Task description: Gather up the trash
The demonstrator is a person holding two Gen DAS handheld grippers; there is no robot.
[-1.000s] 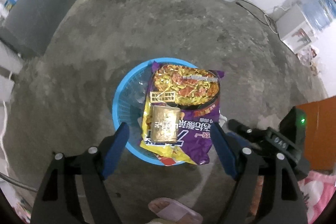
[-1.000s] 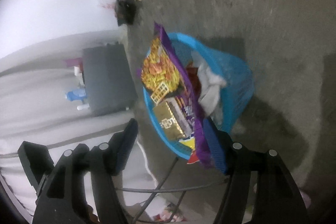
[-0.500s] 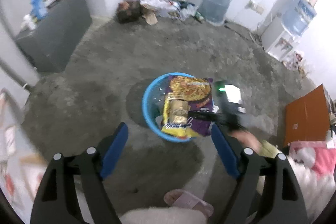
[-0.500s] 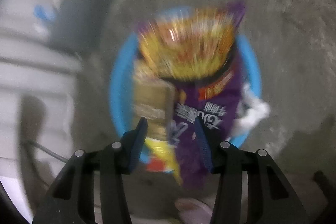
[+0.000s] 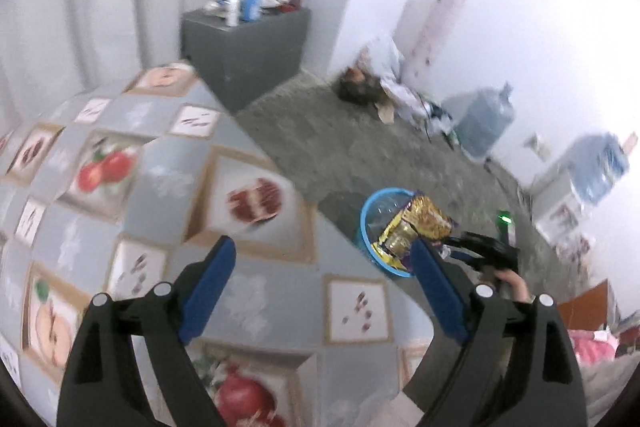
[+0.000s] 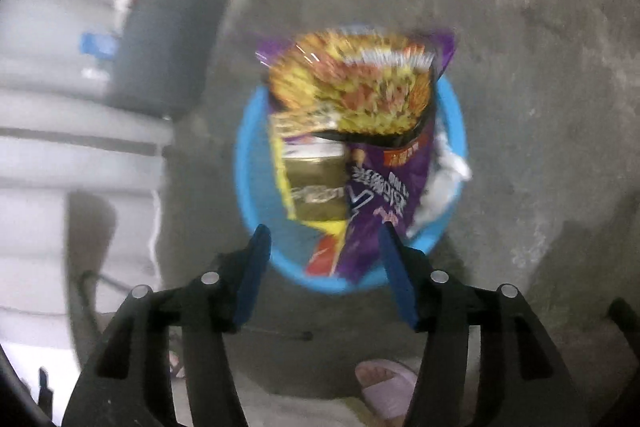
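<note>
Two pairs of blue-padded jaws stand apart with nothing between them, both having just been opening. The right gripper [image 6: 324, 239] hangs over the near rim of a round blue plastic basket [image 6: 244, 183] on the grey concrete floor [image 6: 540, 67]; a large purple and yellow noodle wrapper [image 6: 372, 131] lies across the basket's top, with crumpled white paper [image 6: 444, 183] tucked against its right wall. A pink slipper [image 6: 384, 383] shows below the gripper. The left gripper [image 5: 324, 263], wide open, hovers above a grey tablecloth printed with fruit pictures [image 5: 160, 187]; the basket [image 5: 368, 215] sits well beyond it on the floor, the right gripper [image 5: 452, 245] at its rim, with a dark grey cabinet [image 5: 244, 55] against the wall.
</note>
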